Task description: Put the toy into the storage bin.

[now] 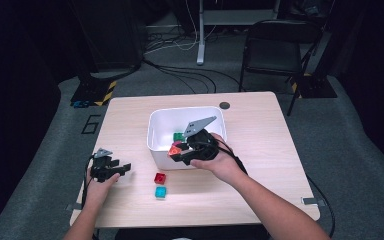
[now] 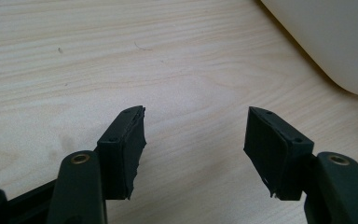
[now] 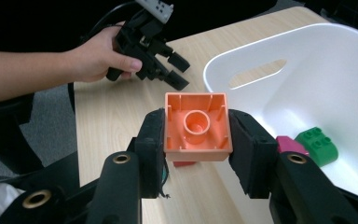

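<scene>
Orange block [image 3: 196, 127] clamped between the jaws of the right gripper [image 3: 196, 140], hollow underside facing the camera, held up in the air at the near rim of the white bin [image 3: 242, 60]. Inside the bin, a green block [image 3: 318, 145] and a pink block [image 3: 289, 143] lying side by side on the floor, partly hidden behind the right-hand jaw. On the tabletop [image 1: 260, 150] in front of the bin, a red block [image 1: 160, 177] with a teal block [image 1: 160, 192] just beside it, both well clear of either gripper. Further to the left, left gripper [image 1: 122, 168] resting low on the tabletop, jaws spread wide with nothing between them, bare wood under them and a corner of the bin at the upper right of its own view. Beyond the tabletop, black folding chair [image 1: 275, 47], cables across grey floor.
</scene>
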A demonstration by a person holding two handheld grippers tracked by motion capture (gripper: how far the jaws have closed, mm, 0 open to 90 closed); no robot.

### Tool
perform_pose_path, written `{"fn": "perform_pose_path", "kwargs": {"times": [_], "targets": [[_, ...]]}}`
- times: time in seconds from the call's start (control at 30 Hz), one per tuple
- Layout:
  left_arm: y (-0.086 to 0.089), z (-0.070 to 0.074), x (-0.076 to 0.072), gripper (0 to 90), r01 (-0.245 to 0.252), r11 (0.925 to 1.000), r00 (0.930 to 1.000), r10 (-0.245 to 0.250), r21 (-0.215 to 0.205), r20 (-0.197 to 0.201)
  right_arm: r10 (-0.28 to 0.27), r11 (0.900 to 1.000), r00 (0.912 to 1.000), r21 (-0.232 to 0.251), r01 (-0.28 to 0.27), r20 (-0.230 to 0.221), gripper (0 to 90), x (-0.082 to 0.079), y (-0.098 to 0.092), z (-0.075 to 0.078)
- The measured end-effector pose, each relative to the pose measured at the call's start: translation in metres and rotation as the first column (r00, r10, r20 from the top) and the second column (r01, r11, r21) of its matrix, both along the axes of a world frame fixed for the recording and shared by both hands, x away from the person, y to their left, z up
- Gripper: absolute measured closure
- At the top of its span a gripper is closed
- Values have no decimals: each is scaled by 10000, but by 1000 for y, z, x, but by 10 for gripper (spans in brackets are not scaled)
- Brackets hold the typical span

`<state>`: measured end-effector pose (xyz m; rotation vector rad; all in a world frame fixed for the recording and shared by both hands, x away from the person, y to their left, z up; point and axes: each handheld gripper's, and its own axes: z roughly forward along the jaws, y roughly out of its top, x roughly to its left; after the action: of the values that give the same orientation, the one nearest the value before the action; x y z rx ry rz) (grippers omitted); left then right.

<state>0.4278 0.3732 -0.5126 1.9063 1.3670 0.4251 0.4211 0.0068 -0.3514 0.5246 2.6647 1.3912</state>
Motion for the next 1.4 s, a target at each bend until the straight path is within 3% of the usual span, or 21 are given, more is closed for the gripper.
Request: {"fn": "perform_pose_path", "kwargs": {"times": [0.27, 0.5, 0.9, 1.1, 1.4], "targets": [[0, 0, 0, 379, 11, 10000, 10000, -11, 21, -3, -446, 9990, 9989, 58, 445, 153, 581, 17, -3, 12], [0, 0, 0, 378, 19, 10000, 10000, -19, 15, 25, -862, 9963, 9960, 77, 861, 227, 581, 36, 0, 14], [0, 0, 0, 379, -2, 10000, 9999, 2, -2, 101, -1242, 9922, 9912, -50, 1245, 448, 581, 68, 20, 10], [1, 1, 0, 379, 32, 10000, 10000, -31, -24, 61, -1466, 9889, 9886, -193, 1473, 351, 581, 83, 31, 7], [0, 0, 1, 379, 40, 10000, 10000, -39, -51, 56, -1617, 9858, 9864, -412, 1629, 298, 580, 102, 40, -11]]}}
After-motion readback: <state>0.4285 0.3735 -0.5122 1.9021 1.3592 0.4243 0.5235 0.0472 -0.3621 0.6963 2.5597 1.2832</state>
